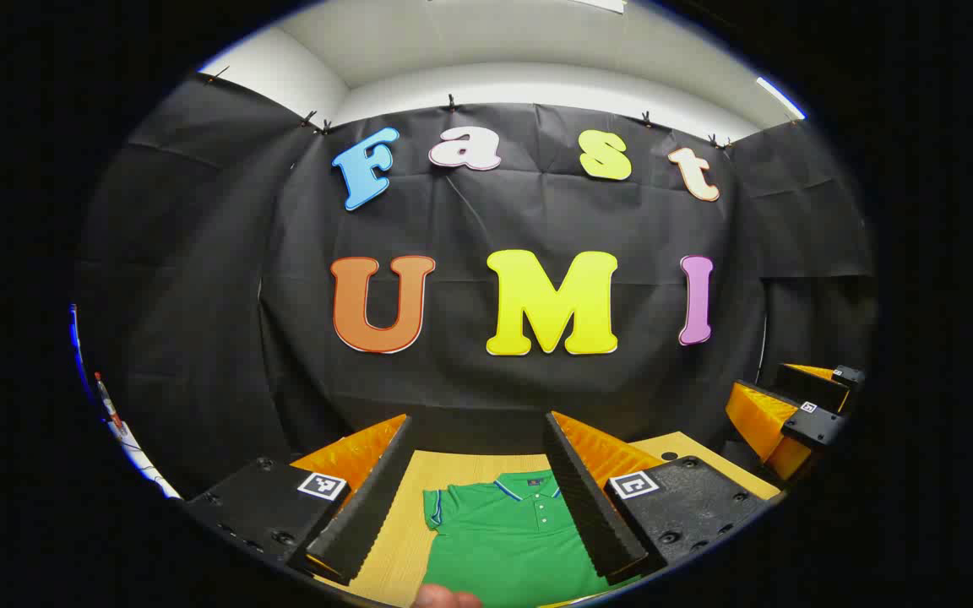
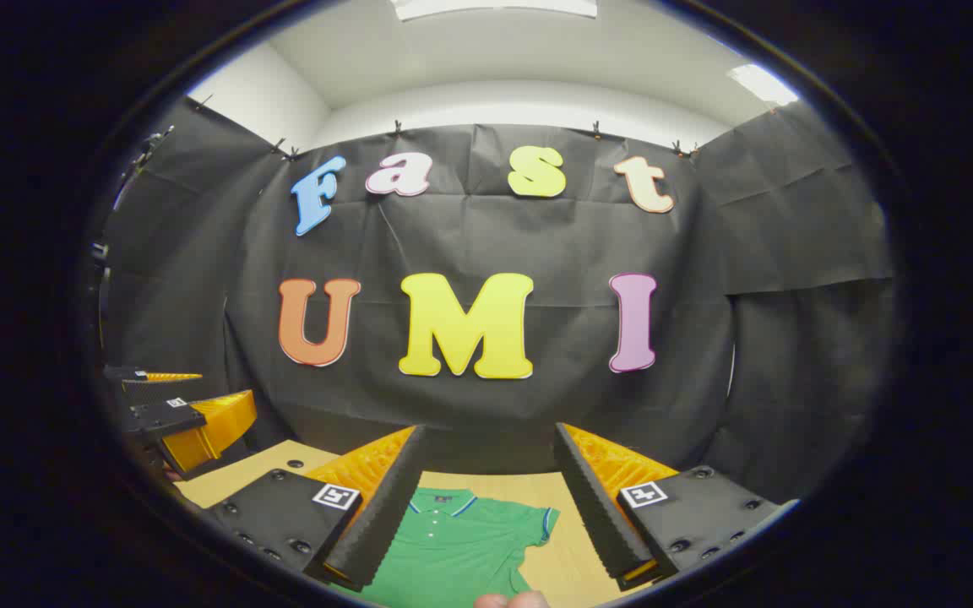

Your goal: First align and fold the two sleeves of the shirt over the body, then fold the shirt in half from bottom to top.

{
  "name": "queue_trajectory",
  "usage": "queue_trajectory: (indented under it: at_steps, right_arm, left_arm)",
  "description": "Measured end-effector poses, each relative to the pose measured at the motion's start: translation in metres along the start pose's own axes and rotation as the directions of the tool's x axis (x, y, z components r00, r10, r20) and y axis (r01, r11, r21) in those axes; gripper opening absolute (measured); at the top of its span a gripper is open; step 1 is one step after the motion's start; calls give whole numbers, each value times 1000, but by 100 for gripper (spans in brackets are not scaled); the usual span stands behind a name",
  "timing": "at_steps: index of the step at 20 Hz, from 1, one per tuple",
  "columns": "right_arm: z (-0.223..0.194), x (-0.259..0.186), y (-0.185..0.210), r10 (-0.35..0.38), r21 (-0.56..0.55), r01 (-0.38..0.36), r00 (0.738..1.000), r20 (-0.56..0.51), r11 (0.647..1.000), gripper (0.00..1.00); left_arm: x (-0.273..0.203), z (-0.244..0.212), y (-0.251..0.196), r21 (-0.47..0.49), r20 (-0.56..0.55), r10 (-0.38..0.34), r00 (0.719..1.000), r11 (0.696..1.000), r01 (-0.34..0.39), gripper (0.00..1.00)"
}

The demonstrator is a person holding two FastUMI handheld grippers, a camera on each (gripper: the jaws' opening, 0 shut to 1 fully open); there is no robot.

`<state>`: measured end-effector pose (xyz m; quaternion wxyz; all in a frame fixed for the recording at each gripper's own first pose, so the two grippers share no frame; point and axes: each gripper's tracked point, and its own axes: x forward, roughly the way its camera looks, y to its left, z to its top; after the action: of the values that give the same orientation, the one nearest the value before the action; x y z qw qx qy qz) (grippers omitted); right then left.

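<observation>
Fingertips of the person (image 1: 446,598) are glimpsed at the very bottom edge of the left gripper view, just this side of the green shirt (image 1: 508,540), and a similar sliver of hand (image 2: 510,600) is seen at the bottom of the right gripper view. The shirt is laid flat on the wooden table (image 1: 402,507), collar toward the booth wall, buttons up, both short sleeves spread outward and neither yet folded over the body; it is judged that the task is at its very start. The left gripper (image 1: 478,490) is held above the shirt with its fingers spread wide and nothing between them, the shirt's left sleeve (image 1: 433,509) framed in the gap. The right gripper (image 2: 486,507) is likewise released and empty, raised above the shirt, with the right sleeve (image 2: 537,522) lying between its fingers. Each gripper is also seen from the other's camera, off to the side of the shirt. The symmetric, hovering placement is presumably meant to let each sleeve be approached from its own side. A sleeve hem would have to be pinched as a single layer, or the body cloth beneath may be dragged along.
</observation>
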<state>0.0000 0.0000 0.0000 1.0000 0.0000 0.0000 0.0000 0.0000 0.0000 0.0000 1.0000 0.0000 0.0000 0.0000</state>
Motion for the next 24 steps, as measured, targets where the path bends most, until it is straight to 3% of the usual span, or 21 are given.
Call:
queue_trajectory:
  at_steps: [3, 24]
  right_arm:
    - [-1, 4, -7, 5, -2, -5, 1000, -3, 1000, 93]
    - [-15, 17, -16, 22, -13, -23, 999, -25, 1000, 95]
  left_arm:
    - [4, -3, -7, -24, -10, -6, 1000, 1000, 6, 97]
    - [16, -12, -21, -7, -26, -10, 1000, 1000, 10, 97]
